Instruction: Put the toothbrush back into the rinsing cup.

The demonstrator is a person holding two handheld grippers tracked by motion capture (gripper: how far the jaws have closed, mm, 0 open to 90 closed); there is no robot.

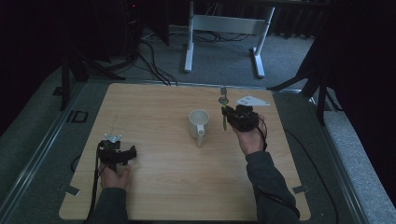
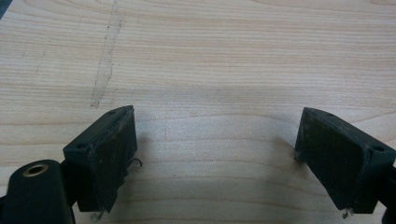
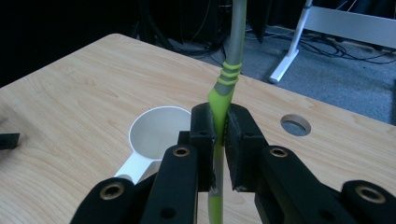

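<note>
A white mug [image 1: 198,124] stands near the middle of the wooden table [image 1: 154,182], handle toward the person. My right gripper [image 1: 227,113] hovers just right of the mug, shut on a spoon [image 1: 223,106] with a green handle and grey metal stem, held roughly upright. In the right gripper view the jaws pinch the spoon's green handle [image 3: 219,100], and the mug [image 3: 156,133] lies below and to the left. My left gripper [image 1: 133,153] rests low at the table's left front. Its jaws stand wide apart over bare wood, midpoint [image 2: 215,154].
A grey three-cornered plate [image 1: 252,101] sits by the right hand. A round hole [image 3: 295,124] is cut in the tabletop near the far edge. White desk legs [image 1: 189,46] and cables [image 1: 154,65] lie on the floor beyond the table.
</note>
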